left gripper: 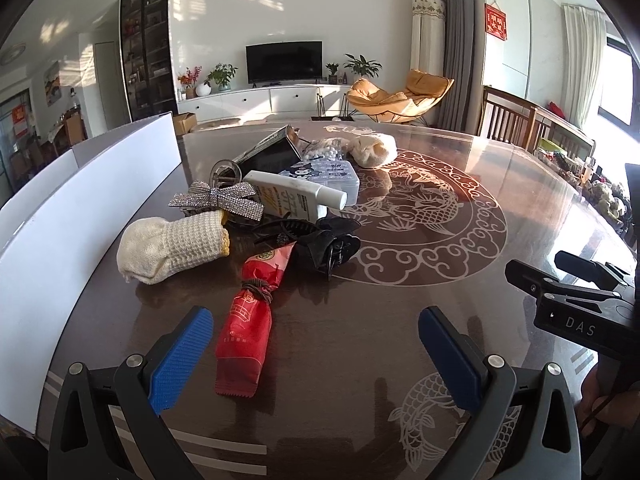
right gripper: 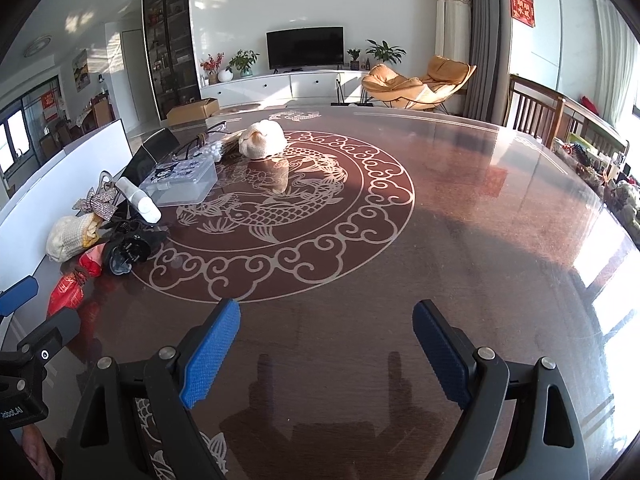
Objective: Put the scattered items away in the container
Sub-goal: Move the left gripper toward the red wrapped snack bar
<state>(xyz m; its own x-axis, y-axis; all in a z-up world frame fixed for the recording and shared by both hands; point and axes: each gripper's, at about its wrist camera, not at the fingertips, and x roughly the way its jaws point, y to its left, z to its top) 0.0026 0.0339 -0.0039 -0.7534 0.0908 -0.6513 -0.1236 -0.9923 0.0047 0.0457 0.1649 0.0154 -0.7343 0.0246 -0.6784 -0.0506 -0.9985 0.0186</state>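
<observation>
the left tongs [left gripper: 316, 344] stood wide apart and empty, low over the tabletop [left gripper: 360, 360], with a red snack packet [left gripper: 248, 328] lying just inside the left blue pad [left gripper: 180, 360]. a hair tie [left gripper: 258, 289] was wound round the packet's middle. beyond it lay a cream knitted sock [left gripper: 168, 246], a black hair claw [left gripper: 328, 250], a sparkly bow clip [left gripper: 218, 199], a white tube [left gripper: 298, 196] resting partly on a clear plastic case [left gripper: 324, 174], a bag of white beads [left gripper: 324, 151] and another cream bundle [left gripper: 374, 150]. all were heaped close together, beside the white box [left gripper: 80, 208] at the tabletop's left edge. the right tongs [right gripper: 326, 344] were also spread apart and held nothing, above bare tabletop near the ring pattern [right gripper: 280, 216], well apart from the heap.
</observation>
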